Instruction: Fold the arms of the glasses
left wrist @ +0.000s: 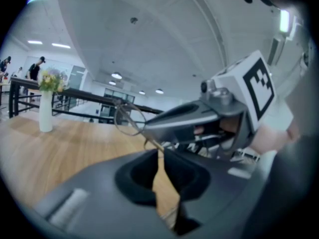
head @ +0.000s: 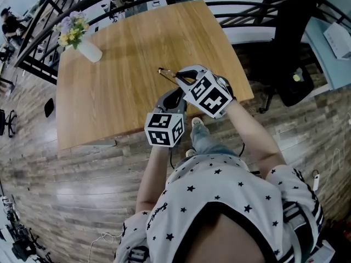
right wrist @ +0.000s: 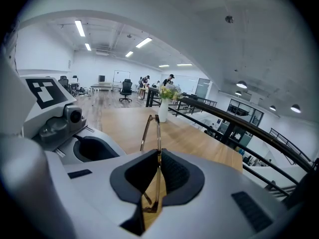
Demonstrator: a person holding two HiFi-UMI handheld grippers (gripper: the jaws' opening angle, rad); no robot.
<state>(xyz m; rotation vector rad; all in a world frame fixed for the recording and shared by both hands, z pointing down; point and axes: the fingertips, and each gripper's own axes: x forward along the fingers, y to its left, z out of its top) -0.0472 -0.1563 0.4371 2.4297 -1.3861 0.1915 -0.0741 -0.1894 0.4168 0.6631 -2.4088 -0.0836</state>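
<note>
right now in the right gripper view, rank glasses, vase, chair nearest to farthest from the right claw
1. glasses, between the right claw's jaws
2. vase, at the table's far edge
3. chair, far back, left

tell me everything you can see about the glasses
The glasses are a thin, gold-coloured wire frame with round clear lenses, metal by the look. They are held in the air above the wooden table, touching only the grippers. The right gripper pinches the front by a lens, seen edge-on. The left gripper is closed on one slim arm.
</note>
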